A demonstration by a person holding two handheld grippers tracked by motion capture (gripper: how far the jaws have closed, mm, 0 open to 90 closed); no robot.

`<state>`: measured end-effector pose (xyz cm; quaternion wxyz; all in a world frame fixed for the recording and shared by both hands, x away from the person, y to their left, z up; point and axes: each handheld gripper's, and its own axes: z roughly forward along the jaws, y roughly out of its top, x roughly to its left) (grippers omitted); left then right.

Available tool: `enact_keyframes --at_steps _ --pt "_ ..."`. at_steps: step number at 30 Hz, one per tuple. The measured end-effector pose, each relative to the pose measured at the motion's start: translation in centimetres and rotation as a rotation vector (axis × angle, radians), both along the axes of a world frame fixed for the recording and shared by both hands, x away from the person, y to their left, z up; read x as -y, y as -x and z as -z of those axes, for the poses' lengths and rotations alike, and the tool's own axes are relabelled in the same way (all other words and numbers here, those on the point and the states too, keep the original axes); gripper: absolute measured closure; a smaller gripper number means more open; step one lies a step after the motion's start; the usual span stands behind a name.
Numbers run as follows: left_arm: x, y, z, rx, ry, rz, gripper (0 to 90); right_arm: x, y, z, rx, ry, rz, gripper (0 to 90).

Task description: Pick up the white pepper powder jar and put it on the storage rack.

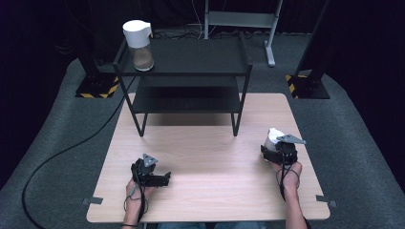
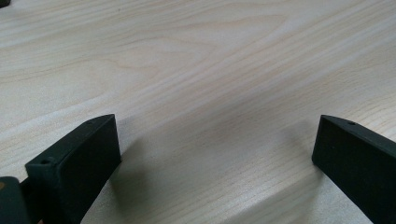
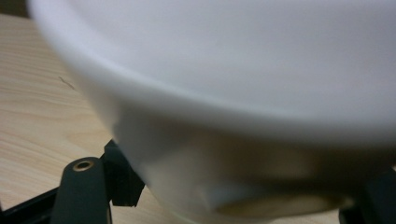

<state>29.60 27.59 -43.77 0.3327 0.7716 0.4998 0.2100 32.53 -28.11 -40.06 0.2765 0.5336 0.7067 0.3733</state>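
Right gripper [image 1: 276,149] sat at the right side of the table [image 1: 210,157], near the right edge, hand [image 1: 288,172] behind it at the near side. Jaws were clenched on a white container [image 1: 272,137], which stood on the table just beyond the gripper body. In the right gripper view the container [image 3: 243,93] loomed large and blurred; black jaw parts sat low at both sides of it, against its lower wall.

Left gripper [image 1: 162,178] lay at the near left of the table, well apart from the right one, pointing right. Jaws were released: in the left gripper view the two black pads stood wide, bare table [image 2: 210,84] between them.

A jar [image 1: 139,45] with a white lid stood on the top left corner of the black rack [image 1: 191,71] at the far side.
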Motion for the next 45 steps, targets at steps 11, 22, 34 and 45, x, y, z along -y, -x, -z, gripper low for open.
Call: enact_keyframes --at_steps 11,22,34,45 --pt "0.0 0.0 0.0 0.000 -0.001 -0.001 0.4 -0.2 1.0 -2.7 0.029 0.028 -0.038 29.8" --pt "0.0 0.0 0.0 0.000 -0.001 -0.001 0.4 -0.5 1.4 -5.5 0.051 0.042 -0.078 29.8" --pt "0.0 0.0 0.0 0.000 0.000 -0.001 0.3 -1.0 1.8 -7.6 0.083 0.053 -0.113 29.8" --pt "0.0 0.0 0.0 -0.001 0.000 -0.001 0.4 -1.6 1.5 -9.6 0.097 0.059 -0.163 29.8"
